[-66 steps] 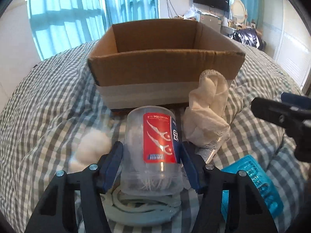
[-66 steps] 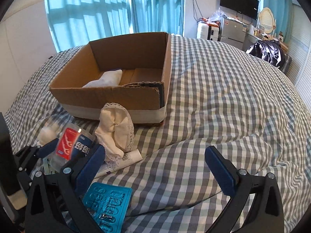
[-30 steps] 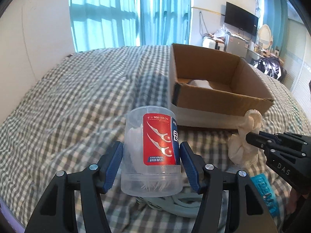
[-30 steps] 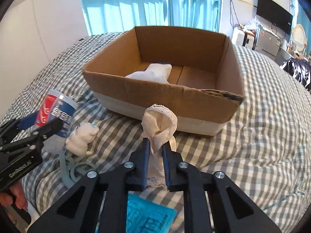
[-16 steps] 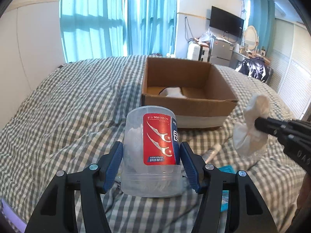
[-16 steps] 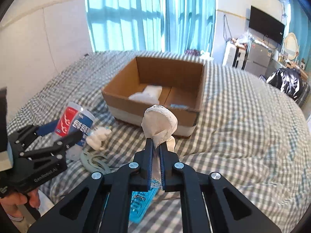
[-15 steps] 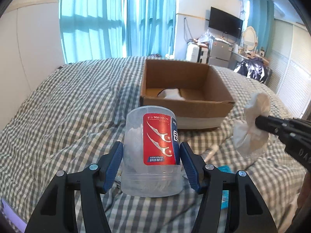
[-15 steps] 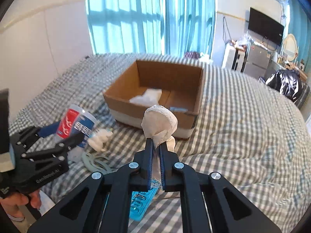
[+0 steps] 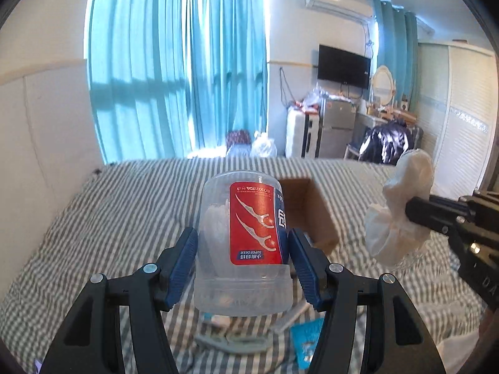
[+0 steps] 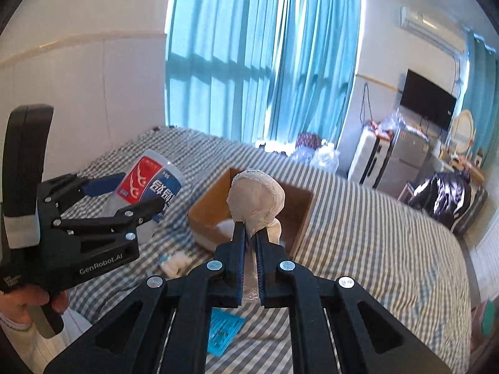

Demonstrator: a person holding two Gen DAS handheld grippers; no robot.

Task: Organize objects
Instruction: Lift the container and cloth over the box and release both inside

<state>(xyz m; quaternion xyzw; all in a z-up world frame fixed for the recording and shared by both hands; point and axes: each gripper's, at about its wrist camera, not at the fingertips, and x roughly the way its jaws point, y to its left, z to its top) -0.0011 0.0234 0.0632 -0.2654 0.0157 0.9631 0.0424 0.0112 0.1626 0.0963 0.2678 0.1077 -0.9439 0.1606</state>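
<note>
Bed (image 10: 389,237) — box (image 10: 299,215) interior right-wrist only.

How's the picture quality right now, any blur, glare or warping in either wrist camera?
Left wrist view: bed checks smear into stripes from motion, floss-pick jar stays sharp, curtains backlit bright. Right wrist view: same smear on the bedding, fisheye bends walls, dark corners.

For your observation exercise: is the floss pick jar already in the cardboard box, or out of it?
Out. The floss pick jar sits clamped in the left gripper, held above the bed, short of the cardboard box.

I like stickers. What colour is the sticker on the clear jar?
Red, with white picks drawn on the jar's label; clearest in the left wrist view.
</note>
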